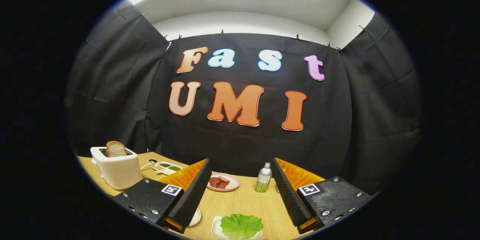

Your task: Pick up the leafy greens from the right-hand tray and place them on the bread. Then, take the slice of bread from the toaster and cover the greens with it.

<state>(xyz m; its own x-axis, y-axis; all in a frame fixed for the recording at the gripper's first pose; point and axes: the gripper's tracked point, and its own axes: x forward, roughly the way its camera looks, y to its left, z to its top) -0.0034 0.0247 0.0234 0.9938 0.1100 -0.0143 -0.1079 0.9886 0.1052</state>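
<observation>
Gripper (240, 195): fingers spread wide, released, nothing between the pads; held above the near part of the table (240, 202).
Leafy greens (241, 226): one green leaf lying on a white tray (215, 228) at the table's near edge, between the fingers and just below them.
Bread slice (115, 149): upright in the white toaster (117, 168), far left corner.
Pink plate (224, 182): red pieces on it, far side, beyond the fingers.
Bottle (263, 177): upright, just beside the plate.
Condiment dish (167, 167): just beside the toaster.
</observation>
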